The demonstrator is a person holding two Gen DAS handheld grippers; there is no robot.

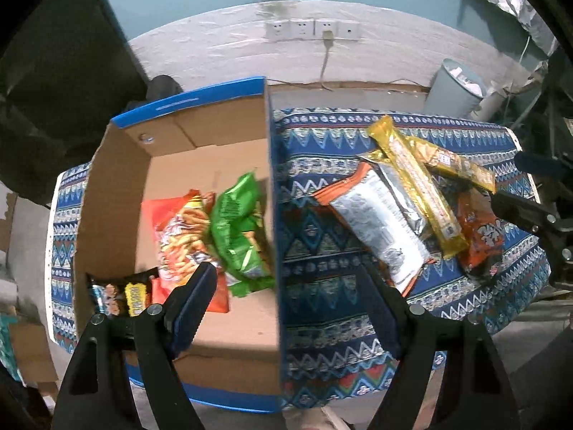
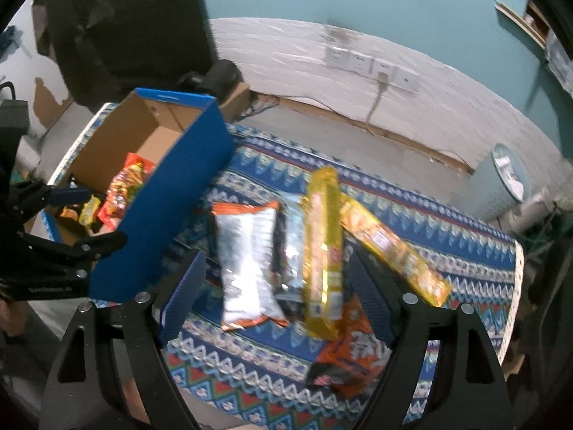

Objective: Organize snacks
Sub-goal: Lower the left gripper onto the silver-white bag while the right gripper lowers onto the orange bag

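An open cardboard box point(image 1: 118, 186) with blue outer walls point(image 2: 172, 215) stands on the left of a patterned tablecloth. Inside lie a green snack bag point(image 1: 238, 231), a red-orange bag point(image 1: 181, 236) and a small dark packet point(image 1: 121, 292). My left gripper point(image 1: 286, 283) is open and empty, above the box's right wall. On the cloth lie a silver bag with orange edges point(image 2: 247, 258), a yellow packet point(image 2: 322, 247), a second long yellow packet point(image 2: 394, 247) and an orange packet point(image 2: 347, 354). My right gripper point(image 2: 274, 279) is open and empty, just above the pile.
The tablecloth point(image 2: 250, 369) covers a small table whose right edge point(image 2: 515, 286) is close to the pile. A grey bin point(image 1: 454, 86) stands on the floor behind. Wall sockets point(image 1: 311, 30) with a plugged cable are on the back wall.
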